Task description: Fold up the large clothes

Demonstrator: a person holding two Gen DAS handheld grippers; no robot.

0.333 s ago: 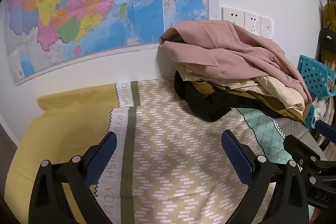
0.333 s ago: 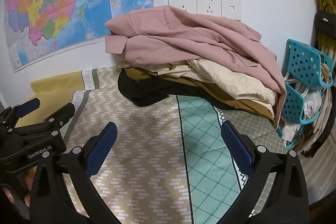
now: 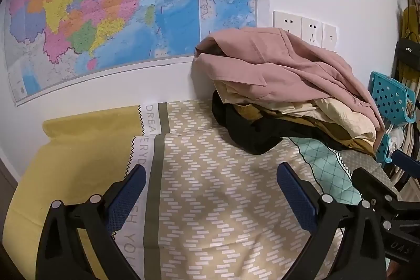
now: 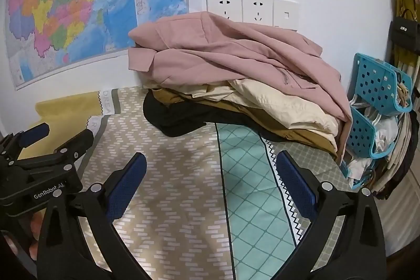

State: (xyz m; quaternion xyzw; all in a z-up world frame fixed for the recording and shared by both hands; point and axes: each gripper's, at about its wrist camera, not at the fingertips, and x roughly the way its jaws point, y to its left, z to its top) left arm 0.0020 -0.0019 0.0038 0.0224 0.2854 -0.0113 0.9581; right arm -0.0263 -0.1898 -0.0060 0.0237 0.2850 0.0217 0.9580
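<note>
A heap of clothes lies at the back of the bed against the wall: a pink jacket (image 3: pixel 283 70) on top, cream (image 3: pixel 338 114) and mustard garments under it, a black garment (image 3: pixel 244 127) at the bottom. The heap also shows in the right wrist view, with the pink jacket (image 4: pixel 236 57) on top. My left gripper (image 3: pixel 210 190) is open and empty above the patterned bedspread (image 3: pixel 210 201), short of the heap. My right gripper (image 4: pixel 210 183) is open and empty above the bedspread (image 4: pixel 178 175). The left gripper's body (image 4: pixel 39 167) shows at the left of the right wrist view.
A coloured map (image 3: pixel 105 12) and wall sockets (image 4: pixel 252 9) are on the white wall behind. A turquoise perforated rack (image 4: pixel 372 101) with hangers and bags stands at the bed's right edge. A yellow sheet (image 3: pixel 78 148) covers the left part of the bed.
</note>
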